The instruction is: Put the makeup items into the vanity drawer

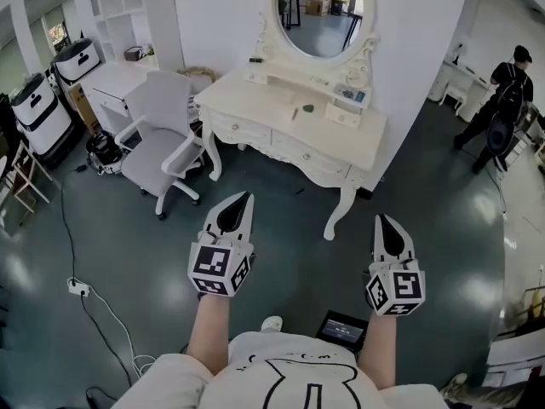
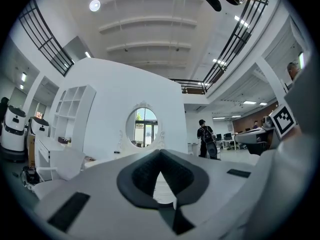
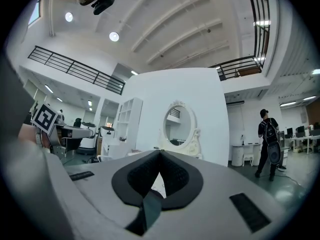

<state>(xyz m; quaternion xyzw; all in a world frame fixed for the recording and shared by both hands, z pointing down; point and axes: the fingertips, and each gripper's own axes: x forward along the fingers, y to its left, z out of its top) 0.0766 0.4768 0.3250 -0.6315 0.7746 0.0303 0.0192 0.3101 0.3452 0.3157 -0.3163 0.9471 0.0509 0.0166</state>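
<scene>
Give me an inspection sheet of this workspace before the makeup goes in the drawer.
surface: vanity top bare in front; drawers look closed.
job's things: small dark item and flat box on top, too small to identify.
clutter: tablet-like device on floor.
grippers: left claw and right claw shut, empty, short of vanity.
cables: power strip with cord on floor, left.
surroundings: office chair, oval mirror, person at right.

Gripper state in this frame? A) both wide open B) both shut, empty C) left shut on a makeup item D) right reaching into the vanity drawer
B: in each gripper view the jaw tips meet with nothing between them. The head view shows the left gripper and right gripper over the floor, short of the vanity.
</scene>
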